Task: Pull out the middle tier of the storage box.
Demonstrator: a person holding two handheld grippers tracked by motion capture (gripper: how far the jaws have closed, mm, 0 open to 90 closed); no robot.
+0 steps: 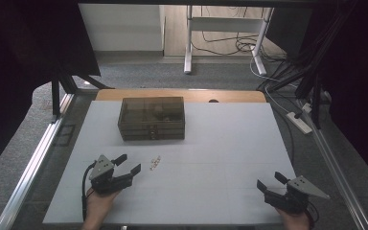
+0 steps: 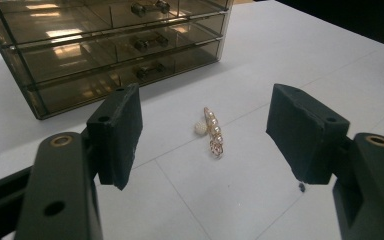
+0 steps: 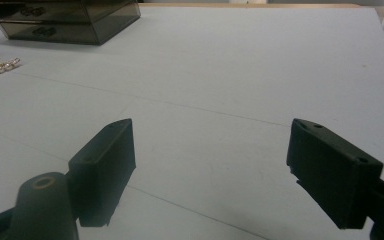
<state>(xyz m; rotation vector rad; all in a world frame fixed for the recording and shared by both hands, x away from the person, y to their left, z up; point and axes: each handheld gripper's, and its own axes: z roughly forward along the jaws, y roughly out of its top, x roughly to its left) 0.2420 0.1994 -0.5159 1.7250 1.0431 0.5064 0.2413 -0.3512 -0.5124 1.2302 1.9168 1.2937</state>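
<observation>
Left gripper (image 1: 128,164) hovers low with its jaws spread wide and nothing between them, and just ahead of them, lined up with the gap, lies the pearl hair clip (image 2: 213,131) flat on the white table (image 1: 220,143), a single small white bead (image 2: 200,127) touching its side. That clip looks light and stiff, a thin gold frame under a row of round pearls, so I'd judge it slippery on top and easily skated across the sheet; the best hold seems to be across its narrow width near the middle, pads pinching the metal edges rather than the pearls. Beyond it, farther from the jaws, stands the smoky drawer box (image 1: 151,118), three drawers shut, small metal pulls facing this way. Right gripper (image 1: 269,180) waits well apart at the near right corner, jaws open and empty too, bare table ahead of it. The surface is smooth, matte, faintly seamed; past the table, grey carpet, trailing cables and a white desk frame (image 1: 223,28).
</observation>
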